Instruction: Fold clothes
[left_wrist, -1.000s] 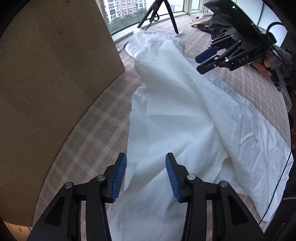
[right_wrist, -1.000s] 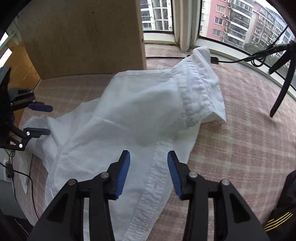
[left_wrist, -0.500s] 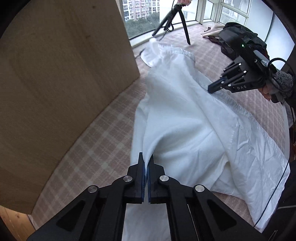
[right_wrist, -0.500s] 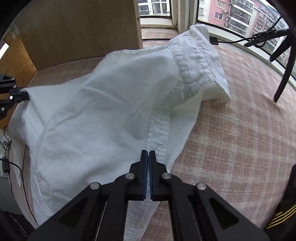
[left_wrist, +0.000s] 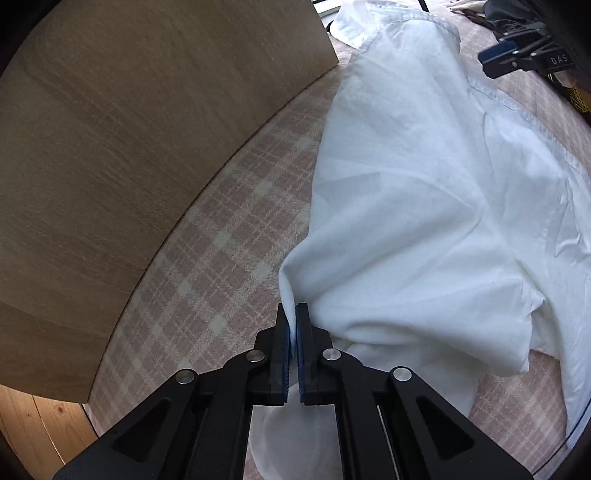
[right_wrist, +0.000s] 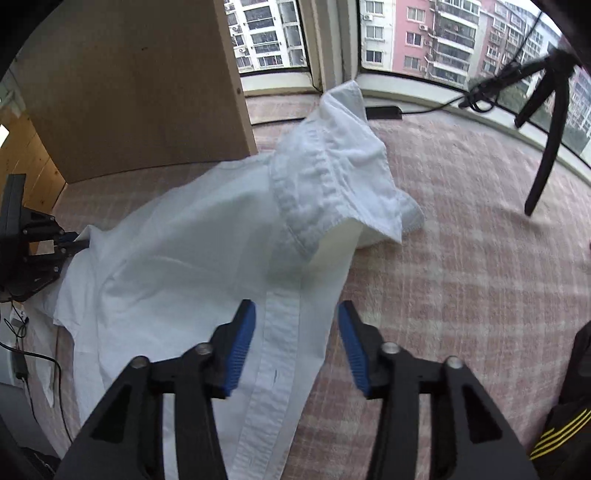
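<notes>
A white shirt (left_wrist: 424, 206) lies spread on a pink plaid cover, its collar (right_wrist: 332, 166) at the far end by the window. My left gripper (left_wrist: 293, 308) is shut on a fold of the shirt's edge, and the cloth rises in a ridge from its pads. It also shows at the left edge of the right wrist view as the left gripper (right_wrist: 74, 245), pinching the shirt there. My right gripper (right_wrist: 295, 310) has its jaws opening. The button placket (right_wrist: 280, 350) lies between them, untouched by the pads. The right gripper (left_wrist: 498, 62) hovers over the shirt's far side.
A wooden panel (left_wrist: 129, 129) stands along the cover's edge, close to the left gripper. The plaid cover (right_wrist: 461, 277) stretches bare to the right of the shirt. A black tripod leg (right_wrist: 546, 147) and a cable with a power brick (right_wrist: 382, 110) sit by the window sill.
The right gripper, shut on the placket half a second ago, has opened and let it go. The left gripper stays shut on the shirt edge and has shifted, bunching the cloth.
</notes>
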